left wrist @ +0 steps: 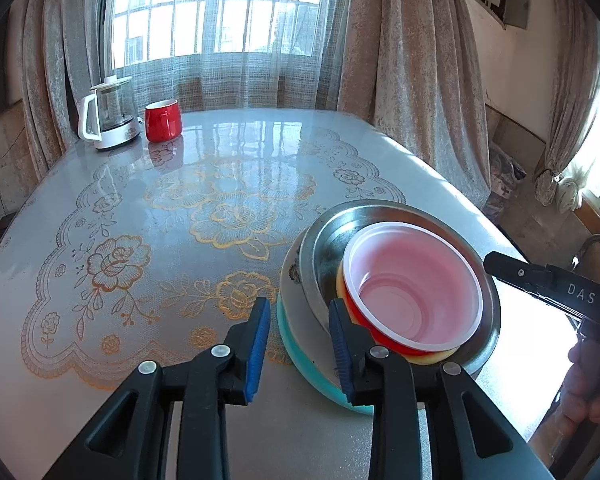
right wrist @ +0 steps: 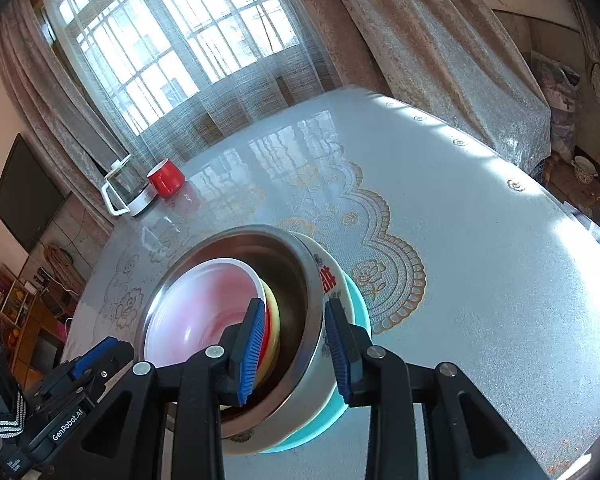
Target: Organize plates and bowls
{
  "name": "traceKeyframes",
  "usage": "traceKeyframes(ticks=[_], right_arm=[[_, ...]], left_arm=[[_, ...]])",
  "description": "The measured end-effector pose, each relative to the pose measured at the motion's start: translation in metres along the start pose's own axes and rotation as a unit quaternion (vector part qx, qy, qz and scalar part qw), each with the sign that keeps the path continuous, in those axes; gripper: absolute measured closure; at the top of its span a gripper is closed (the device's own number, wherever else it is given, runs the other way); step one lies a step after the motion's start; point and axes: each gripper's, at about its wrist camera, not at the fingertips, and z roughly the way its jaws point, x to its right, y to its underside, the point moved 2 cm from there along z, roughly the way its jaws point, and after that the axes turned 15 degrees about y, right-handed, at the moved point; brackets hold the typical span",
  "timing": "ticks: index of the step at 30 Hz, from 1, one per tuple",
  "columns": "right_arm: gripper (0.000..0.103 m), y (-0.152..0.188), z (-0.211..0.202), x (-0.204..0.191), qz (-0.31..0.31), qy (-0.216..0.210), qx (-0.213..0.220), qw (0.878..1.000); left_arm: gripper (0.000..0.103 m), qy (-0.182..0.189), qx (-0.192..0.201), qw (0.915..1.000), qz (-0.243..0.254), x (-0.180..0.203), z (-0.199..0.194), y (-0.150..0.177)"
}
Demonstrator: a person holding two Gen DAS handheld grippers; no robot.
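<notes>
A glossy floral table [left wrist: 220, 184] is backed by curtains [left wrist: 412, 60]; a kettle [left wrist: 110, 114] and mug [left wrist: 163, 121] are seen at ten o'clock; both the left tongs [left wrist: 300, 344] and right tongs [right wrist: 292, 354] are held open, nothing gripped

Right gripper [left wrist: 556, 284], black body seen from the left wrist view: white letters "DAS"
Left gripper [right wrist: 66, 392], black body seen from the right wrist view: white "GenRobot.AI"
White bowl [right wrist: 332, 280], outer wall: red characters, partly hidden, not readable
</notes>
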Motion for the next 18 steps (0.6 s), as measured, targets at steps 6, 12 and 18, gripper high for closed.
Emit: traceKeyframes(ticks=[6,12,18], right_arm=[[0.069,0.004,-0.015,-0.004,0.004,0.03,0.025,0.999],[0.067,0.018,-0.038,-0.02,-0.011,0.064,0.063,0.996],[0.065,0.045,-0.049,-0.047,-0.039,0.086,0.081,0.992]], left_arm=[[0.062,-0.016,0.018,0.9997,0.0,-0.006,-0.019,0.003],[0.054,-0.049,0.041,0.998,0.004,-0.013,-0.038,0.012],[0.048,-0.067,0.053,0.9962,0.013,-0.019,-0.053,0.025]])
